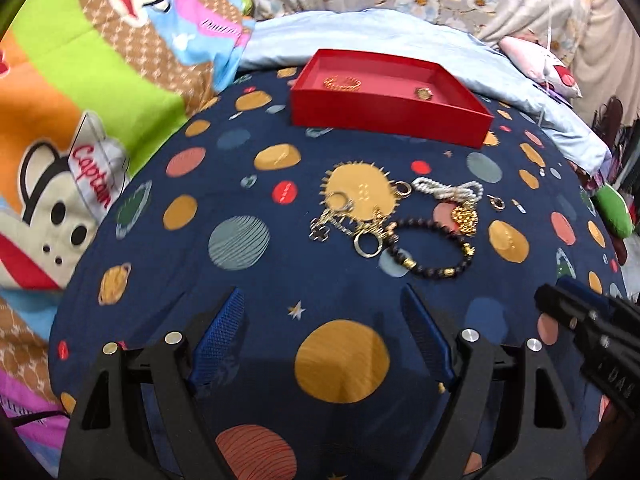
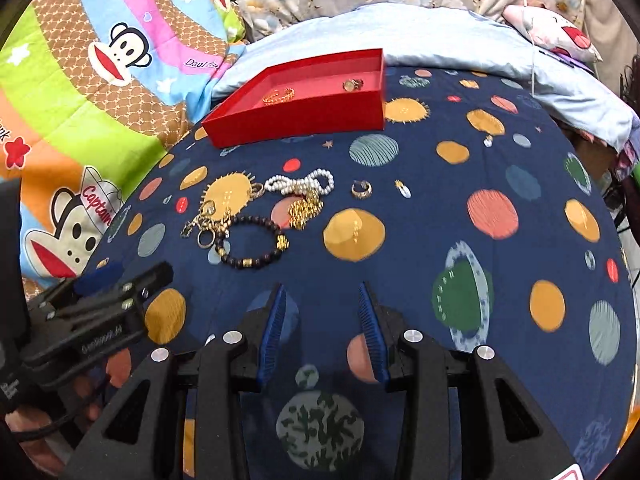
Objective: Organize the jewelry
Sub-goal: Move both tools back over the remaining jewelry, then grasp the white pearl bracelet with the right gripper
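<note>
Both sets of tongs hang over a bed spread with a navy planet-print sheet (image 1: 168, 240), and neither has anything between its blue pads. The left tongs (image 1: 324, 300), at the bottom of the left wrist view, stand wide open above a bare stretch of the sheet. The right tongs (image 2: 322, 296), at the bottom of the right wrist view, are parted more narrowly, empty too, with only the sheet showing in the gap. Each pair shows at the edge of the other's view: the right tongs at the lower right of the left view, the left tongs at the lower left of the right view.

A red tray (image 1: 384, 118) sits on the sheet in the upper middle of the left view. Inside it lie a gold bangle (image 1: 343, 82) toward the left and a small ring (image 1: 424, 93) toward the right, well apart from each other.

The loose jewelry is heaped on the sheet between the tray and the tongs. A dark beaded bracelet (image 1: 430, 270) with gold spacers lies nearest the tongs. Just beside it on the left is a tangle of gold chains and rings (image 1: 348, 222). Behind the bracelet a white pearl strand (image 1: 448, 189) is looped, touching a bunched gold chain (image 1: 464, 218). A lone gold ring (image 2: 361, 189) lies apart to the right of the pearls.

A bright cartoon-monkey quilt (image 1: 80, 80) fills the left of both views.
</note>
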{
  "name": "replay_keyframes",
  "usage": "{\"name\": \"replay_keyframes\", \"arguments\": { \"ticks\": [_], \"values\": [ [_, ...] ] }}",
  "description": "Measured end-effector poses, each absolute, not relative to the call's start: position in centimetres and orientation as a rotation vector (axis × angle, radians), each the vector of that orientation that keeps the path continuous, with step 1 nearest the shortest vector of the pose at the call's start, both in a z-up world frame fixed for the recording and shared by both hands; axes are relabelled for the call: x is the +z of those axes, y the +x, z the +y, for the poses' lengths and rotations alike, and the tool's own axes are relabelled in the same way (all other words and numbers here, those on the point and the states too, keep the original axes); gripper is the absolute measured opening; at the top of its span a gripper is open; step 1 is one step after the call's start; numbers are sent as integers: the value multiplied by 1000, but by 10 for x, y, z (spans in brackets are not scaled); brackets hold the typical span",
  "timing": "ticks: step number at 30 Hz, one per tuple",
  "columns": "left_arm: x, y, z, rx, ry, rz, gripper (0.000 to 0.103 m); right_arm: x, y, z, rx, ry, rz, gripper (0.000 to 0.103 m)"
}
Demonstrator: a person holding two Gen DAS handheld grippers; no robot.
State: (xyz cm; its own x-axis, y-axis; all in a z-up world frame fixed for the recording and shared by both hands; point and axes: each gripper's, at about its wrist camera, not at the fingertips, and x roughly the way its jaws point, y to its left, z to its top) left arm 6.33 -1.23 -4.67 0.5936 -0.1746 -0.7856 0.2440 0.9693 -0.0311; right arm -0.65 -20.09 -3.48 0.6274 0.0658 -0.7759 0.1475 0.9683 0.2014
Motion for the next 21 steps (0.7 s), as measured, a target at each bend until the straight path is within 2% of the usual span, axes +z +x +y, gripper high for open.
{"name": "replay_keyframes", "arguments": {
  "ticks": [3,7,16,21],
  "values": [
    [-49,66,-7,-221,71,908,78,-34,12,-201,-28,226,879,39],
    [-50,71,0,-198,58,912,78,-36,41,-201,-3,193,865,46],
    [-52,88,9,-179,34,913,78,-51,102,-197,57,136,877,52],
    [-54,93,12,-180,25,918,78,-59,117,-195,75,114,900,51]
  ]
}}
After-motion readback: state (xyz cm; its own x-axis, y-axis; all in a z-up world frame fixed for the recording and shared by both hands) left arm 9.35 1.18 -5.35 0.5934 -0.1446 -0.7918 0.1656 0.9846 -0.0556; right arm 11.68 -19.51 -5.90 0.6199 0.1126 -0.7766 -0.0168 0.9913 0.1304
